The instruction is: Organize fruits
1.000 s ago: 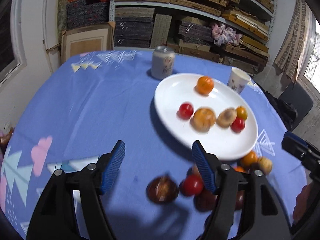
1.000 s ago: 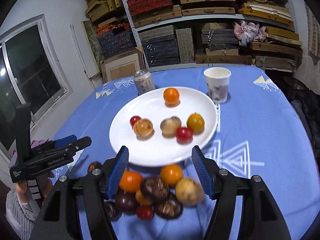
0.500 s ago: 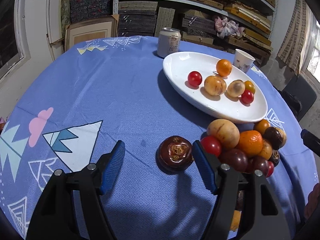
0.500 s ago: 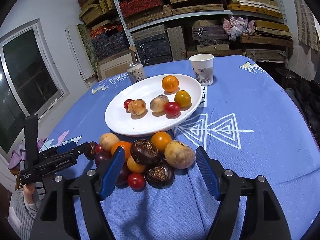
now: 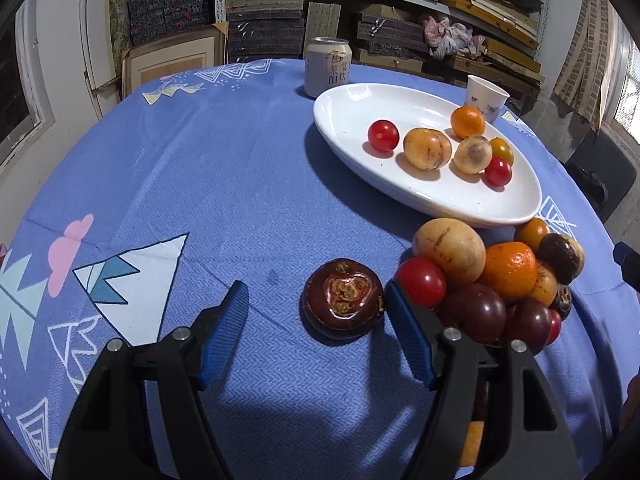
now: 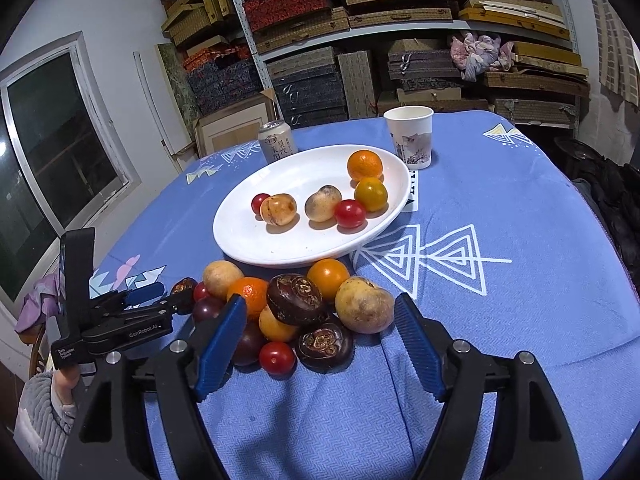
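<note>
A white plate holds several fruits: an orange, red tomatoes, yellow-brown fruits. In front of it lies a pile of fruits on the blue tablecloth. A dark brown water chestnut lies apart, left of the pile. My left gripper is open, low over the cloth, with the chestnut between its jaws, close to the right one. My right gripper is open and empty, just in front of the pile. The left gripper also shows in the right wrist view.
A drink can stands behind the plate. A paper cup stands at the plate's far right. Shelves with boxes fill the background. A dark chair is at the table's right edge.
My left gripper has dropped low and moved forward around the lone water chestnut. My right gripper has pulled back a little from the plate and pile. Both stay open.
</note>
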Action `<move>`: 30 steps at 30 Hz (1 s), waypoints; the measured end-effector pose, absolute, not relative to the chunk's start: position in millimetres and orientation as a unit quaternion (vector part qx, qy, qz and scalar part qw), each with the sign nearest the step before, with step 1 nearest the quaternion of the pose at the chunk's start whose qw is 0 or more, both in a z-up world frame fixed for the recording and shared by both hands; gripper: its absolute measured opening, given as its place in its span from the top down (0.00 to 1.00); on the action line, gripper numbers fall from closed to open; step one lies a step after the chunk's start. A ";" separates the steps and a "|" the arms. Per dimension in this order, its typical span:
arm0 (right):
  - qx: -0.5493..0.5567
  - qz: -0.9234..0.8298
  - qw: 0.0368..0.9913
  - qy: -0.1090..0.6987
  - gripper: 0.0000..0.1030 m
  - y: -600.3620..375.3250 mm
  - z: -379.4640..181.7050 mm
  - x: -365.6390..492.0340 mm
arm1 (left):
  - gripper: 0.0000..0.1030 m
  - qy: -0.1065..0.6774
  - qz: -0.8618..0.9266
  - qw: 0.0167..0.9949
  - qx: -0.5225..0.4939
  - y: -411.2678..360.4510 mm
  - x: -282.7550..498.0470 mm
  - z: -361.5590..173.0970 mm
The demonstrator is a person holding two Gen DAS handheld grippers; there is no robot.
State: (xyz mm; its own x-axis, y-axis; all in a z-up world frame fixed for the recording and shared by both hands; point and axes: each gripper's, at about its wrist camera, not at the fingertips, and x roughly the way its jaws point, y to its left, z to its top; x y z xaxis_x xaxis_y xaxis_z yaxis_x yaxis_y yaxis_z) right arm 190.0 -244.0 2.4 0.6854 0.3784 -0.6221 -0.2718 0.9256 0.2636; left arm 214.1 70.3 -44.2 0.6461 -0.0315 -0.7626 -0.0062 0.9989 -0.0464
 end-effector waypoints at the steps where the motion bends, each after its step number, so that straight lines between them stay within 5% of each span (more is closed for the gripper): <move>1: 0.075 0.177 0.915 0.355 0.25 -243.6 2.0 190.0 | 0.33 0.425 -0.008 0.905 -0.024 70.5 216.0 -45.7; 11: 0.067 0.174 0.913 0.364 0.24 -239.4 -3.1 191.3 | 0.32 0.438 -0.002 0.899 -0.020 68.5 222.4 -50.4; 15: 0.065 0.173 0.912 0.367 0.24 -238.4 -4.9 192.3 | 0.18 0.443 0.025 0.896 -0.021 73.1 225.5 -52.0; 30: 0.061 0.171 0.911 0.371 0.18 -235.8 -7.1 192.6 | 0.18 0.434 0.077 0.897 -0.039 93.1 219.0 -49.6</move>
